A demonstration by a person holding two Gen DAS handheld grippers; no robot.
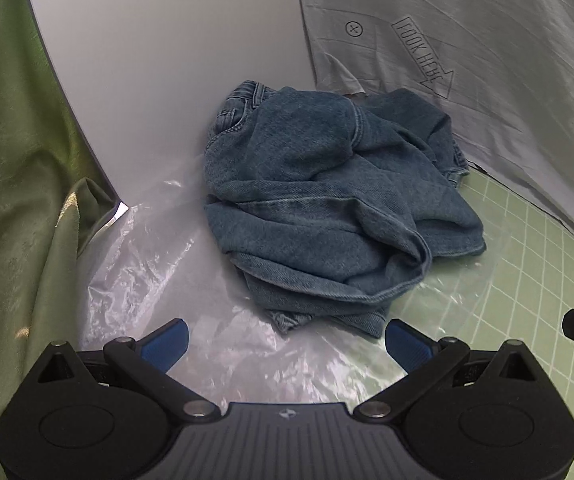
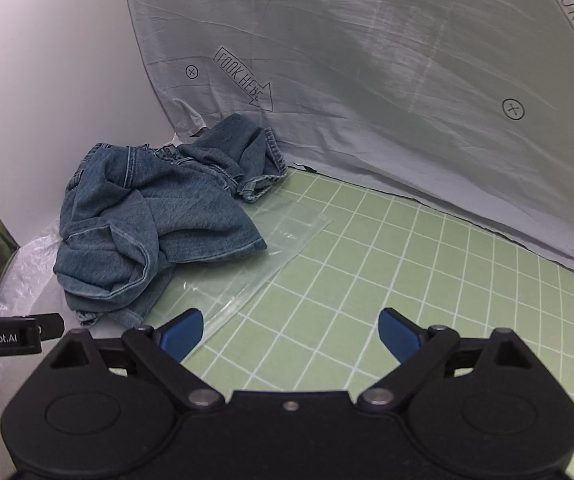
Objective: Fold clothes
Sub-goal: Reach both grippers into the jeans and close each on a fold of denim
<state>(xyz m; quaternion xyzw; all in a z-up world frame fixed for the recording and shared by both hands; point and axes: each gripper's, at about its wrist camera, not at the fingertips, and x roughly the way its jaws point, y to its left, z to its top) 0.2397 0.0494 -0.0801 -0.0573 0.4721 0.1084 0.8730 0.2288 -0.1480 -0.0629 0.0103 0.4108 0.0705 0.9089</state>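
crumpled blue denim jeans point(image 1: 327, 208) heaped at 12 o'clock | left gripper point(image 1: 285, 338), right gripper point(image 2: 291, 330) jaws spread, empty | pinch waistband point(image 1: 247, 94), not bunched folds

Jeans point(image 1: 327, 204) heaped on plastic sheet point(image 1: 159, 264), before hanging cloth point(image 1: 467, 60).

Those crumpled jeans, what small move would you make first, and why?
Probably bring the left tool forward to pinch the nearest denim edge. The jeans lie bunched on clear plastic sheet, nothing spread flat, and both tools, the right tool too, are open and empty.
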